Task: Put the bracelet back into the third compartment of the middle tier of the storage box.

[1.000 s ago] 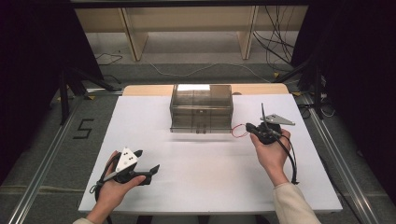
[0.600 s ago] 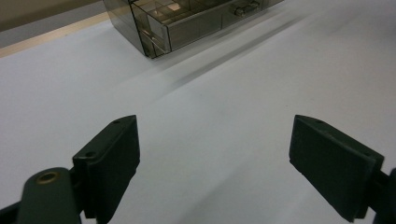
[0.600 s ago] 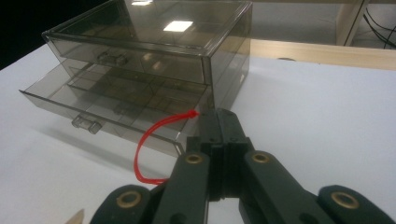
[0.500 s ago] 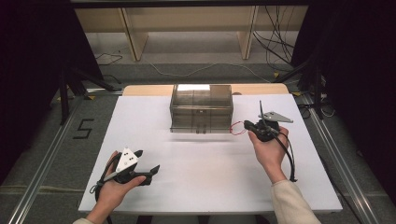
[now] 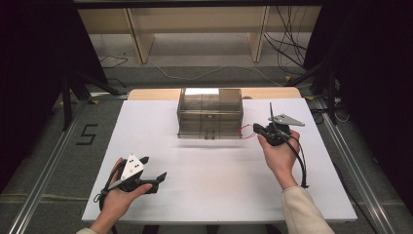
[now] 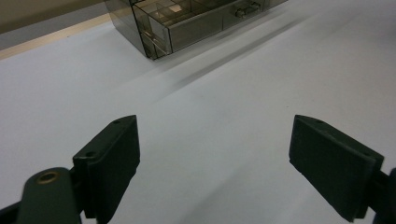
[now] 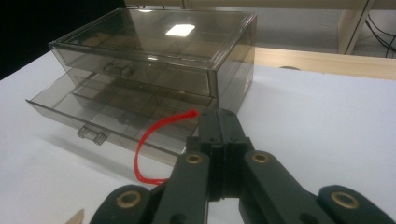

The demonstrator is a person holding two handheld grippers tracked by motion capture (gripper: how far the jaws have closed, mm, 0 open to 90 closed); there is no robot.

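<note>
Right claw (image 5: 263, 130) has drifted a little toward the drawer box (image 5: 210, 113) over the last second; left claw (image 5: 155, 179) has stayed parked, nothing else shifted.

High view: smoky clear plastic box, two drawers, sits at the far middle of the white tabletop (image 5: 214, 185). Right hand holds its claw just beside the box's right front corner, red loop (image 5: 247, 131) dangling between claw and box. Left hand rests low at the near left edge, well apart from everything, looks like it's just idle.

Left gripper view: jaws spread wide, nothing between them, flat matte black pads over bare matte white surface. Box corner (image 6: 154, 28) far ahead, inner dividers visible.

Right gripper view: jaws pressed together, pinching one end of the red loop (image 7: 149, 144), a thin glossy cord or band, curving down left. Lower drawer (image 7: 121, 116) is pulled out, divided into compartments, small tab handle in front; upper drawer closed. Claw tip sits near the open drawer's right end, so my guess is the loop is headed into a compartment.
</note>
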